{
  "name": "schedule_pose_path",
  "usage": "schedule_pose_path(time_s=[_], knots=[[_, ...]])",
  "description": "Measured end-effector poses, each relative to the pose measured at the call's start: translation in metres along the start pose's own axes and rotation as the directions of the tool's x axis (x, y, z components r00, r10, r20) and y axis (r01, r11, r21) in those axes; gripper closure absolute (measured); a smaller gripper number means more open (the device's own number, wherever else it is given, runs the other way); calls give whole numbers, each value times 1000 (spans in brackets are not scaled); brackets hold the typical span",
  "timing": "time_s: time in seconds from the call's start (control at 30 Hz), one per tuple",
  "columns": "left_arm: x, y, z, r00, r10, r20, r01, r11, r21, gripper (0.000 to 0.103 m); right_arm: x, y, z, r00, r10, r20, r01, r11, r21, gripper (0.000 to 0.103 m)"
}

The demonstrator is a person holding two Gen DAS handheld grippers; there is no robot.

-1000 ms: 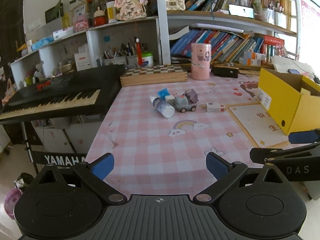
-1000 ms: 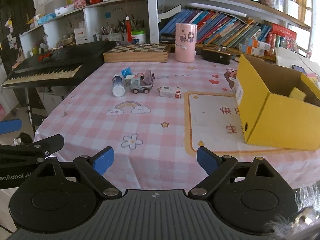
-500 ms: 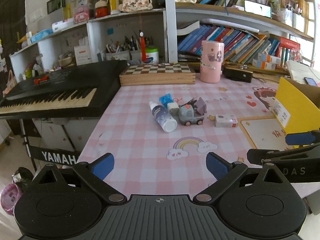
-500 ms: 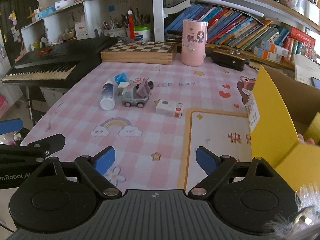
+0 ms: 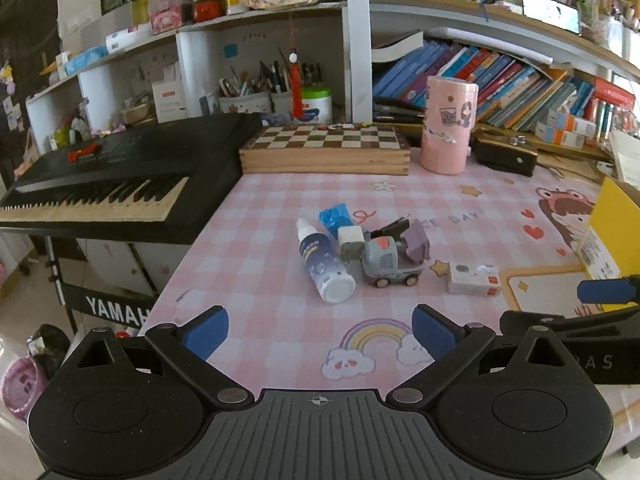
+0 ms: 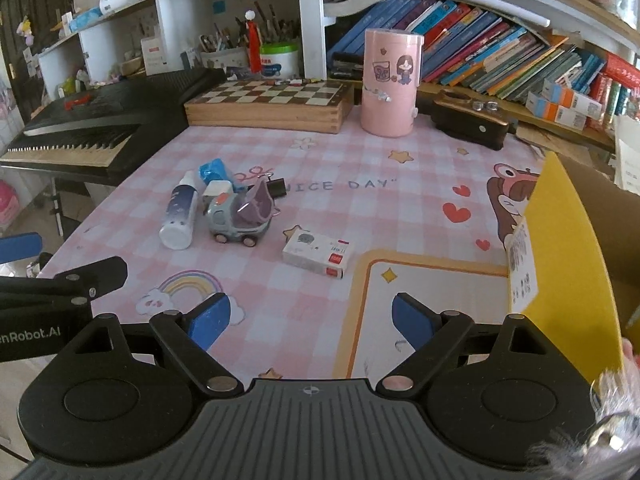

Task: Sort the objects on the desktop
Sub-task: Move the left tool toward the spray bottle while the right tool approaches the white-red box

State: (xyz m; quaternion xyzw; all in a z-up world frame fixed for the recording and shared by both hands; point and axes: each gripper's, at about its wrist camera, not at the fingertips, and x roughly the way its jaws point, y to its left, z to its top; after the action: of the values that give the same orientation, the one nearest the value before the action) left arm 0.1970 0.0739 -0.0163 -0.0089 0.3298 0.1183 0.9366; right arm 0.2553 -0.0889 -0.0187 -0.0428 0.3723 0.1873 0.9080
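Black keyboard (image 5: 100, 184) at nine o'clock beside the bench. Chessboard box (image 5: 326, 150) and pink canister (image 5: 448, 126) at twelve o'clock. Bookshelf (image 5: 500, 80) behind.

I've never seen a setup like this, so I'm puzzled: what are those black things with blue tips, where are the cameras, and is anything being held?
No robot here: a person carries two handheld grippers, each with a camera looking along its fingers. One picture is from the left gripper, the other from the right gripper. Both are open and hold nothing. On the pink checked tablecloth lie a small bottle, a toy truck, a small white box and a blue packet. A yellow cardboard box stands at the right.
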Motion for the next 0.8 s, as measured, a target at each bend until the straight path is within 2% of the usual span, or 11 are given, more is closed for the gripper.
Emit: schedule_pose_path(time_s=[0.67,0.8], knots=[[78,-11,35,997,51,-62,-54,998,-42,4,70,-19,32,997,34,-68,-36,999,-30,14],[97,-10,38,993,59,-106,-64,997,-49,15,78,-18,33,996,37,-80,-41,998,-42,14]])
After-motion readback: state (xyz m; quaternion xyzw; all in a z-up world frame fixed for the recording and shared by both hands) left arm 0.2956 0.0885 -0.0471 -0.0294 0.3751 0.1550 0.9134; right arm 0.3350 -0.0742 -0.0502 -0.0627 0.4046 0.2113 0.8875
